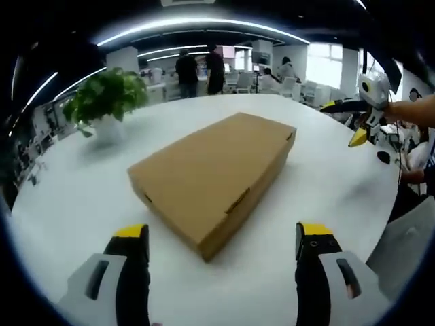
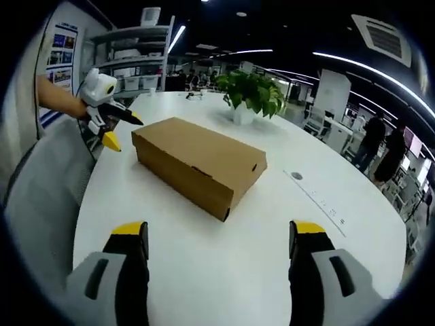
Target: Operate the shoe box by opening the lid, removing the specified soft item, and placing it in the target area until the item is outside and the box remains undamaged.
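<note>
Two grippers hover off the white round table (image 1: 75, 197), both with jaws spread wide and grasping nothing. Centre frame in the left gripper view sits the brown cardboard shoe box (image 1: 214, 178), lid closed, lying flat; the left gripper (image 1: 223, 239) hangs just short of its near corner. Upper left, a potted plant (image 1: 103, 102) stands on the table. Over in the right gripper view, the right gripper (image 2: 219, 238) faces the box from the other side

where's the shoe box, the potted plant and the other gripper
shoe box (image 1: 214, 173), left gripper view, middle of closed lid
potted plant (image 1: 105, 95), left gripper view, leaves
right gripper (image 1: 359, 129), left gripper view, between its yellow-tipped fingers
</note>
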Action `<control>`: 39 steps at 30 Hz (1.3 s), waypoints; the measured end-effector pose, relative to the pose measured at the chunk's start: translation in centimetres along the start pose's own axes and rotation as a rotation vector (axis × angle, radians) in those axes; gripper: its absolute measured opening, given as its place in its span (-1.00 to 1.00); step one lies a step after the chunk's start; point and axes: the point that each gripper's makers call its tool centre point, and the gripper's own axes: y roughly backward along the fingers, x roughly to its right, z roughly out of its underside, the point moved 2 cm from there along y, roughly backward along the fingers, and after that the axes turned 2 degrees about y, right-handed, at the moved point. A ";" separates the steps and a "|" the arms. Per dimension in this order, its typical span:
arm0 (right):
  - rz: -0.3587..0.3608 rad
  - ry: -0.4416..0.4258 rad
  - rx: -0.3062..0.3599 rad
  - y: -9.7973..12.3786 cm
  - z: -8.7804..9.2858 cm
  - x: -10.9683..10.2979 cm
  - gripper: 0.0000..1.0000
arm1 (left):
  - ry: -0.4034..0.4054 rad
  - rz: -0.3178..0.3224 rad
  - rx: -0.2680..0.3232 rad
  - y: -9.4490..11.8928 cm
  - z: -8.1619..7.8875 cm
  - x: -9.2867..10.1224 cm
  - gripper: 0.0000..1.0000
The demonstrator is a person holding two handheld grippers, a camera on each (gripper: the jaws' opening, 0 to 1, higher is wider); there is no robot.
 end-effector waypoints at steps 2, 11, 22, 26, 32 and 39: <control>-0.009 -0.004 0.002 -0.7 -0.1 0.4 0.53 | -0.007 -0.004 -0.005 -0.3 0.1 -0.1 0.78; -0.057 -0.006 0.004 -3.5 -0.1 1.3 0.38 | 0.008 -0.028 -0.012 -1.5 0.2 -0.4 0.66; -0.138 0.006 0.000 -6.6 -0.4 1.9 0.22 | 0.040 -0.074 0.005 -2.2 0.1 -0.6 0.54; -0.163 -0.012 0.012 -7.8 -0.8 1.9 0.12 | 0.037 -0.081 0.007 -2.2 0.0 -0.7 0.44; -0.200 -0.023 0.015 -9.1 -1.3 1.7 0.03 | 0.062 -0.088 0.010 -2.3 0.0 -1.2 0.35; -0.241 -0.009 -0.015 -10.8 -1.1 1.2 -0.02 | 0.092 -0.109 0.012 -2.6 0.0 -1.6 0.27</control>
